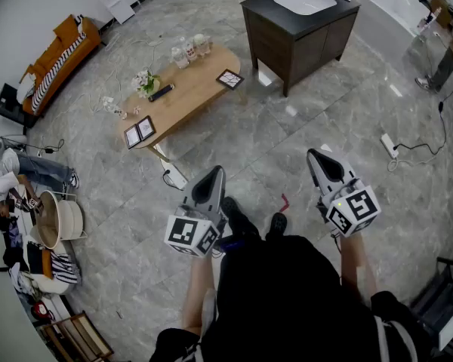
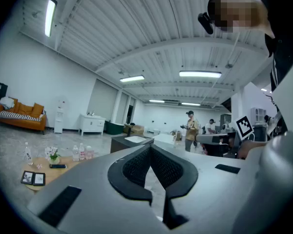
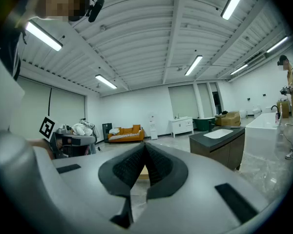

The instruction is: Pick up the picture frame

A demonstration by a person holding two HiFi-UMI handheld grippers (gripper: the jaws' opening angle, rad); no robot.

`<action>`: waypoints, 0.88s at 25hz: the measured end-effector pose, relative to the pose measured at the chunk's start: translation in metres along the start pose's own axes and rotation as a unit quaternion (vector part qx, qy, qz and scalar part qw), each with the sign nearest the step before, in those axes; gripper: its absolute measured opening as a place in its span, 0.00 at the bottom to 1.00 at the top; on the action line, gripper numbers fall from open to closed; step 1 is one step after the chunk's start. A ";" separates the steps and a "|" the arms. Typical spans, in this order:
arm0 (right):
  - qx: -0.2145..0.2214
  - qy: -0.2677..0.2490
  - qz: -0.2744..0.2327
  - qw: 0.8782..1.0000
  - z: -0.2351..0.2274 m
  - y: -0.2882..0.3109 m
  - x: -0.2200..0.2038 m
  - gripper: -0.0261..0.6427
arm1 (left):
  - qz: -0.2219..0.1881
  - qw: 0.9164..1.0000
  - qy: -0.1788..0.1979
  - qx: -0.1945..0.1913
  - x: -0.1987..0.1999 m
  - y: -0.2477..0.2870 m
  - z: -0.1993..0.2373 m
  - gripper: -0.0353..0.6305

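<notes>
A dark double picture frame (image 1: 140, 132) lies at the near end of the oval wooden table (image 1: 189, 93); in the left gripper view that same double frame (image 2: 32, 178) shows at the lower left. A second, patterned frame (image 1: 229, 78) lies on the table's right edge. Both grippers hang over the marble floor, well short of the table. My left gripper (image 1: 215, 173) is shut with nothing in it, its tips (image 2: 150, 147) meeting. My right gripper (image 1: 315, 155) is also shut and empty, its tips (image 3: 145, 146) together and pointing level into the room.
On the table stand water bottles (image 1: 190, 50), a small flower pot (image 1: 145, 81) and a black remote (image 1: 161, 92). A dark vanity with a white sink (image 1: 298, 21) and a bathtub (image 1: 392, 13) are behind. An orange sofa (image 1: 57, 59) is at the left, and power strips (image 1: 389, 145) lie on the floor.
</notes>
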State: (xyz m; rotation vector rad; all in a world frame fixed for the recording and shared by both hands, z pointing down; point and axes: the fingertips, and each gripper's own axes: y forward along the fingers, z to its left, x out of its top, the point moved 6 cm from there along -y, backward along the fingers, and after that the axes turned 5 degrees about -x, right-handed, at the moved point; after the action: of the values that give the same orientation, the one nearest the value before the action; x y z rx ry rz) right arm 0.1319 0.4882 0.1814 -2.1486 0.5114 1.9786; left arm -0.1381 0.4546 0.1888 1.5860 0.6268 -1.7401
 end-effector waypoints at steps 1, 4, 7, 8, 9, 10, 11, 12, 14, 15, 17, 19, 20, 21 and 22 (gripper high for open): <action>-0.002 -0.001 0.001 1.000 -0.002 0.000 -0.001 0.06 | -0.001 1.000 0.001 0.001 0.000 0.002 -0.001 0.07; -0.005 -0.004 0.001 1.000 -0.007 -0.001 -0.001 0.06 | -0.002 1.000 0.005 0.001 0.001 0.007 -0.005 0.07; -0.006 -0.006 -0.001 1.000 -0.010 -0.003 0.000 0.06 | -0.002 1.000 0.011 -0.002 0.004 0.012 -0.012 0.07; -0.006 -0.007 -0.002 1.000 -0.011 -0.004 0.000 0.06 | -0.002 1.000 0.013 -0.003 0.004 0.014 -0.013 0.07; -0.006 -0.009 -0.003 1.000 -0.011 -0.004 0.000 0.06 | -0.002 1.000 0.014 -0.004 0.004 0.015 -0.014 0.07; -0.006 -0.010 -0.004 1.000 -0.011 -0.004 0.000 0.06 | 0.000 1.000 0.015 -0.005 0.003 0.016 -0.015 0.07; -0.003 -0.014 -0.005 1.000 -0.010 -0.003 0.000 0.06 | 0.002 1.000 0.016 -0.006 0.002 0.017 -0.016 0.07; 0.000 -0.019 -0.006 1.000 -0.009 -0.003 0.001 0.06 | 0.004 1.000 0.017 -0.006 0.002 0.018 -0.016 0.07; 0.007 -0.031 -0.004 0.999 -0.007 -0.002 0.000 0.06 | 0.007 1.000 0.018 -0.005 0.002 0.020 -0.018 0.07; 0.008 -0.034 -0.002 0.999 -0.006 0.000 -0.001 0.06 | 0.009 1.000 0.019 -0.004 0.002 0.021 -0.019 0.07; 0.009 -0.032 0.002 0.999 -0.006 0.003 -0.005 0.06 | 0.011 1.000 0.017 -0.002 0.000 0.022 -0.020 0.07; 0.007 -0.024 0.011 1.000 -0.008 0.007 -0.010 0.06 | 0.016 1.000 0.016 -0.001 -0.001 0.023 -0.021 0.07; 0.005 -0.020 0.015 1.000 -0.010 0.009 -0.012 0.06 | 0.018 1.000 0.015 0.000 -0.002 0.024 -0.020 0.07; 0.003 -0.015 0.019 1.000 -0.011 0.012 -0.015 0.06 | 0.020 1.000 0.014 0.001 -0.004 0.025 -0.018 0.07; 0.001 -0.010 0.022 1.000 -0.013 0.017 -0.017 0.06 | 0.022 1.000 0.012 0.002 -0.005 0.025 -0.015 0.07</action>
State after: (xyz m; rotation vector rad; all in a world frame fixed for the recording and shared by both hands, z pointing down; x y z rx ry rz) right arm 0.1370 0.4702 0.2010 -2.1310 0.5626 2.0195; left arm -0.1092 0.4505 0.1939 1.6146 0.5962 -1.6932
